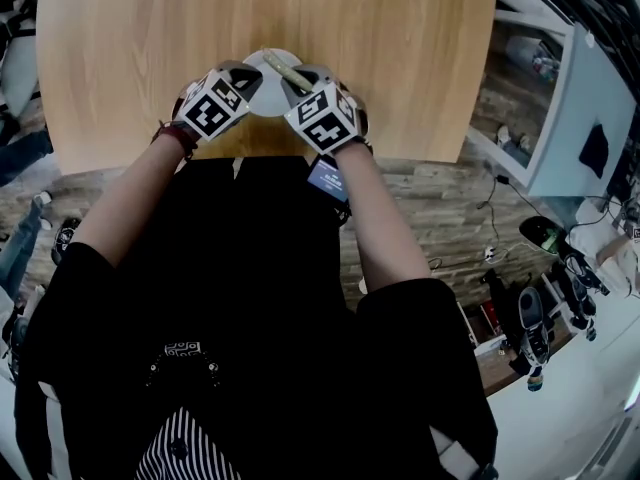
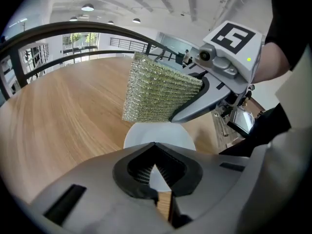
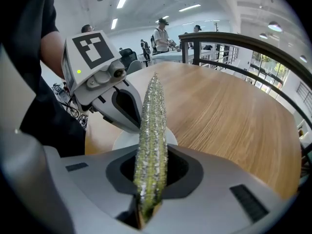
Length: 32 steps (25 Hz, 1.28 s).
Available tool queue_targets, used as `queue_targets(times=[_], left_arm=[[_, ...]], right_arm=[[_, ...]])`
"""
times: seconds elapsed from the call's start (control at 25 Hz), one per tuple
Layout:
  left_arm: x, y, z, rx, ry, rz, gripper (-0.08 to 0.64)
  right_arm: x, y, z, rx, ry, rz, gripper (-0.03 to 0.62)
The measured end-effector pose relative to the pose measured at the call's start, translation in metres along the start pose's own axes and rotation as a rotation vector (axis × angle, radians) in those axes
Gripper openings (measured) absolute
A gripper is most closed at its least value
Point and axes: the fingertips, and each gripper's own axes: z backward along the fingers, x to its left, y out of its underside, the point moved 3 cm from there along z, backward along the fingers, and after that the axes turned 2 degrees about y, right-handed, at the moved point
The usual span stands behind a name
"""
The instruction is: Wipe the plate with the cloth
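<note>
A small white plate point(image 1: 266, 96) sits on the round wooden table point(image 1: 150, 48) close to its near edge. My left gripper point(image 1: 246, 78) is shut on the plate's near rim; in the left gripper view a white wedge of the plate point(image 2: 158, 135) shows between the pads of my left gripper point(image 2: 157, 179). My right gripper point(image 1: 300, 76) is shut on a folded green-yellow glittery cloth point(image 1: 280, 65). The cloth point(image 2: 158, 89) hangs upright just above the plate's far side. In the right gripper view the cloth point(image 3: 151, 130) stands edge-on, with the plate point(image 3: 126, 140) behind it.
The table's near edge point(image 1: 240, 156) lies just under both grippers. A white cabinet point(image 1: 575, 118) and cables and gear point(image 1: 545, 298) sit on the floor at right. A dark railing point(image 3: 253, 45) runs beyond the table, with people point(image 3: 163, 33) standing far behind.
</note>
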Motion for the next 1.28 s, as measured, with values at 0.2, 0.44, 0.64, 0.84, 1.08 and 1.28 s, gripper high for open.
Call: queue_targets(times=[0.2,0.44,0.64,0.84,1.08,1.28], left_arm=[[0.005,0.015,-0.015,0.080,-0.004,0.014,-0.008],[0.005,0.018,-0.021,0.098,-0.007,0.010,-0.008],[0.004,0.012,-0.026,0.126,-0.024,-0.038,-0.008],[0.001,0.013,-0.026,0.163,-0.035,-0.055,-0.008],[0.006,0.013,-0.026,0.164,-0.036,-0.057,-0.008],[0.000,0.018,-0.024,0.162,-0.032,-0.043,-0.008]], right_arm=[[0.000,0.001,-0.010,0.051,0.018,0.094,0.049],[0.003,0.012,-0.023,0.086,0.000,0.089,0.049],[-0.004,0.020,-0.028,0.080,-0.009,0.069,0.049],[-0.017,0.004,-0.011,0.041,0.074,0.133,0.049],[-0.018,0.016,-0.026,0.147,0.113,0.379,0.049],[0.003,0.027,-0.035,0.228,0.046,0.480,0.049]])
